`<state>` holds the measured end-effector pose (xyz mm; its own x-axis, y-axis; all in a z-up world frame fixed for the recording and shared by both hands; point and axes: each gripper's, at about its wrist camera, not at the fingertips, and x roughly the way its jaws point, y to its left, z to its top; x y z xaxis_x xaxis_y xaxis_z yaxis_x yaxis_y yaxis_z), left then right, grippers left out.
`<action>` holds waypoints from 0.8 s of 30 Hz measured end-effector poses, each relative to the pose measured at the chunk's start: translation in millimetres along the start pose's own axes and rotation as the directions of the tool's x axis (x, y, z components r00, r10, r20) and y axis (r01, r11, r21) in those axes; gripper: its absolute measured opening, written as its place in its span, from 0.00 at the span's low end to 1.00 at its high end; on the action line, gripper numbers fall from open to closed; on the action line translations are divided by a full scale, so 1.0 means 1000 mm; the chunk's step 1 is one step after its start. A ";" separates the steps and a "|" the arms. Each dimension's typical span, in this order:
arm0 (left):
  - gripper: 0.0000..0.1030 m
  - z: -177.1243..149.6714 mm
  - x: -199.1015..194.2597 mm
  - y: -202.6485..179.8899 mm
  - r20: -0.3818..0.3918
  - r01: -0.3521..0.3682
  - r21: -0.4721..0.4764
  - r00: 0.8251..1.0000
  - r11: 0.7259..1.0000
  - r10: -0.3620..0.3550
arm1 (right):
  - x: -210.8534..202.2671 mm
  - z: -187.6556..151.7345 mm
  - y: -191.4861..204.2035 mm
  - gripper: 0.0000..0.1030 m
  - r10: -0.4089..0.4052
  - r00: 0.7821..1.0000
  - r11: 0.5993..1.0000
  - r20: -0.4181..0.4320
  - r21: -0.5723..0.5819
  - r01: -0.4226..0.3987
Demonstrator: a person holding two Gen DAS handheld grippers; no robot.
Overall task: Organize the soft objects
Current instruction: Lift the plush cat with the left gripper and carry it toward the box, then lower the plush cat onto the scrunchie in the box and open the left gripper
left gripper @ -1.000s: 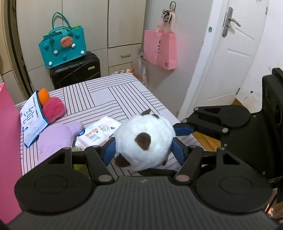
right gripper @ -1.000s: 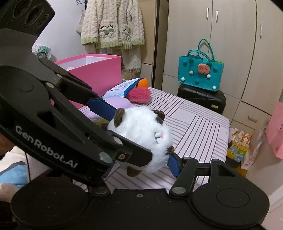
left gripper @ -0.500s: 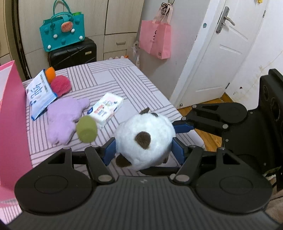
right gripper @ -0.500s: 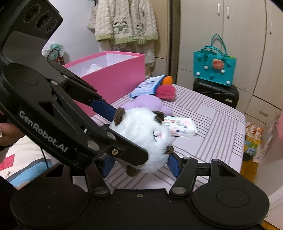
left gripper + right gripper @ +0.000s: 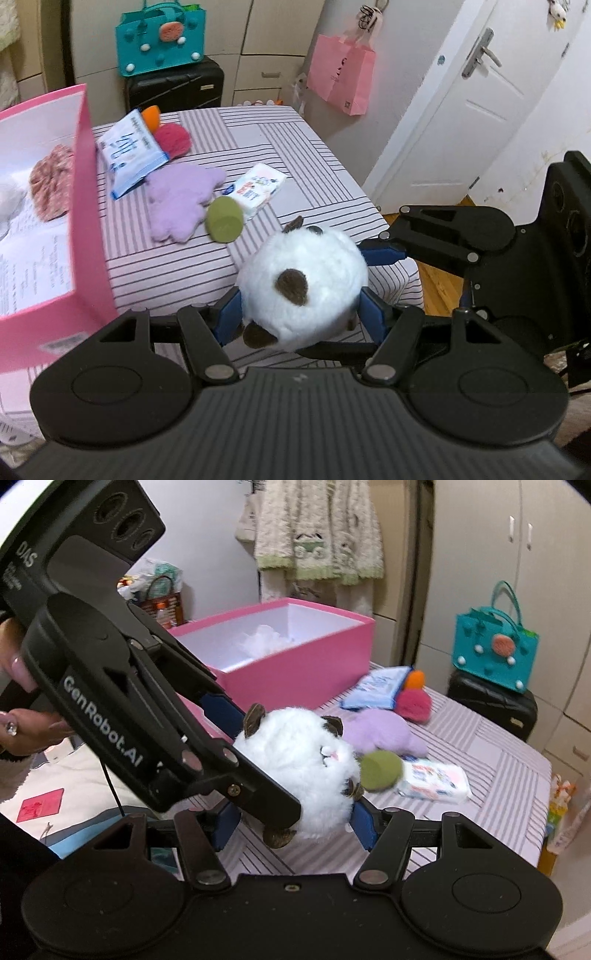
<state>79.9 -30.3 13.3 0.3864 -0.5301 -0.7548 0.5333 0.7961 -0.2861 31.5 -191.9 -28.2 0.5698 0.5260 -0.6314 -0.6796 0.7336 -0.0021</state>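
Observation:
A round white plush (image 5: 303,284) with brown ears is held in the air above the striped bed. My left gripper (image 5: 301,310) is shut on its sides. My right gripper (image 5: 291,819) is shut on the same plush (image 5: 295,768) from another angle, crossing the left one. A green plush tail or ball (image 5: 224,218) hangs off it. A purple plush (image 5: 181,199), a pink pompom (image 5: 173,138) with an orange part and two tissue packs (image 5: 255,190) lie on the bed. An open pink box (image 5: 295,657) stands at the left.
The pink box (image 5: 79,206) holds a brownish soft item (image 5: 50,181) and white fluff. A teal bag (image 5: 159,37) sits on a black suitcase (image 5: 173,88) behind the bed. A pink bag (image 5: 340,83) hangs by the white door (image 5: 465,99).
Both grippers have lifted the white plush and carried it left, toward the pink box, whose inside now shows in both views. The grip has not changed.

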 end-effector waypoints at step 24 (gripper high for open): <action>0.64 -0.012 -0.098 0.094 0.309 -0.122 -0.124 0.938 0.985 0.155 | 0.052 0.104 0.032 0.67 0.194 0.959 0.972 0.207 -0.169 -0.161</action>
<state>83.1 99.7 53.6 0.6776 -0.4641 -0.5705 0.3846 0.8848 -0.2630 87.2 -96.3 19.5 0.5098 0.7359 -0.4457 -0.8304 0.5562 -0.0314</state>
